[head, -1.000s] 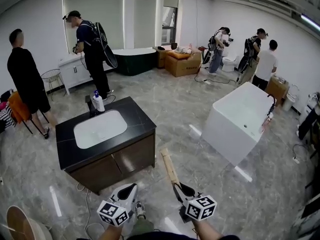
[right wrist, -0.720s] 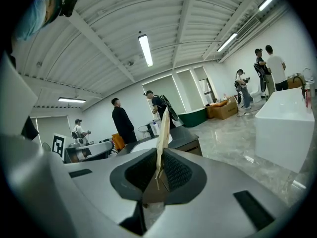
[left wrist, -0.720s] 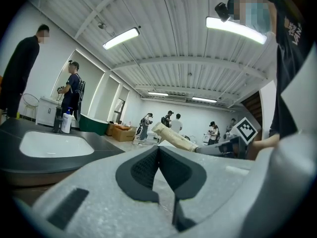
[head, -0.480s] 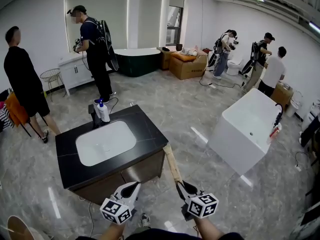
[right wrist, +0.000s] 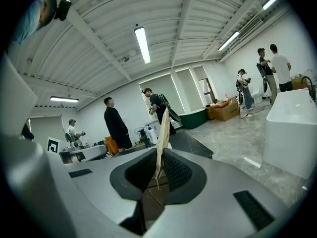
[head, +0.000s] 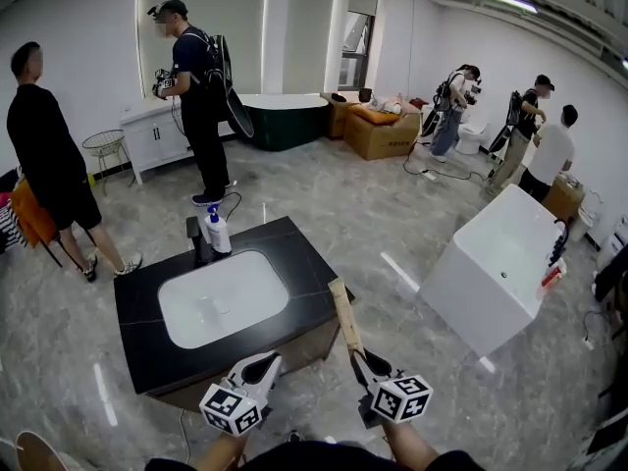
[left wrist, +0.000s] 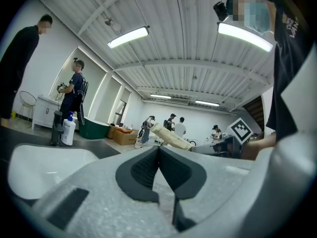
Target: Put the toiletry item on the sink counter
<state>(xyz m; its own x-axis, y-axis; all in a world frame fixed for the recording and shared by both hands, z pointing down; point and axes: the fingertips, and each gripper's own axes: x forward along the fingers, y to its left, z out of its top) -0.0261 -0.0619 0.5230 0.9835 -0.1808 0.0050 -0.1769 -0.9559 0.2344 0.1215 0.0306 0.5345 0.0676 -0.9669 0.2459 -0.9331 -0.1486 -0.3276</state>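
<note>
The right gripper (head: 365,363) is clamped on the near end of the toiletry item (head: 344,318), a long pale strip (paper-wrapped, possibly), likely light and fairly stiff. It juts over the sink counter's (head: 304,268) near-right corner. The left gripper (head: 263,365) is closed on nothing.

Black counter (head: 137,330) on a grey marble floor (head: 324,199), with an inset white basin (head: 224,297). At the far edge: black faucet (head: 195,240), white pump bottle (head: 219,234) just beside it.
</note>
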